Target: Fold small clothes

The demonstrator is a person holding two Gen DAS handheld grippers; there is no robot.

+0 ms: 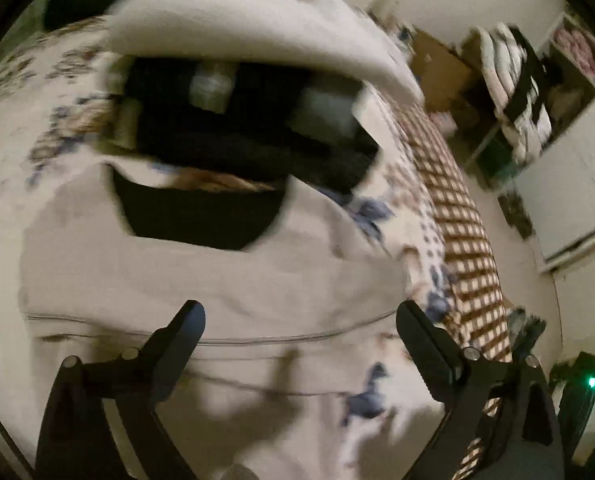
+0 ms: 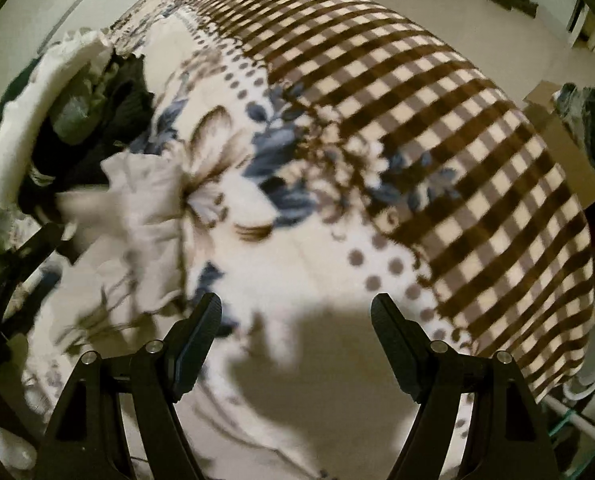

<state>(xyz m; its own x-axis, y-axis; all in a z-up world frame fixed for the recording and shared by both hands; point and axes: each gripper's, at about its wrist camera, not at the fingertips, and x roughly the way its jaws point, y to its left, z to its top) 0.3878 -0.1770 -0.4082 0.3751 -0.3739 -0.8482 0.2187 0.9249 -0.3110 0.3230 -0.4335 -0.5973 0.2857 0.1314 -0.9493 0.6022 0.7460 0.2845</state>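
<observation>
Floral-and-checked blanket [image 2: 317, 208] covers the bed. Pale garment [image 1: 217, 288] lies flat beneath the left gripper [image 1: 299, 314], near a basket [image 1: 237, 28] of clothes; right gripper [image 2: 296, 308] hovers right. Both jaws gape, empty.

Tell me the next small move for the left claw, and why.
Probably lower the left claw onto the pale garment's hem and close. Its jaws stand open just above the cloth, gripping nothing; the garment lies flat on the floral blanket, not yet folded. The right claw is open too.
</observation>
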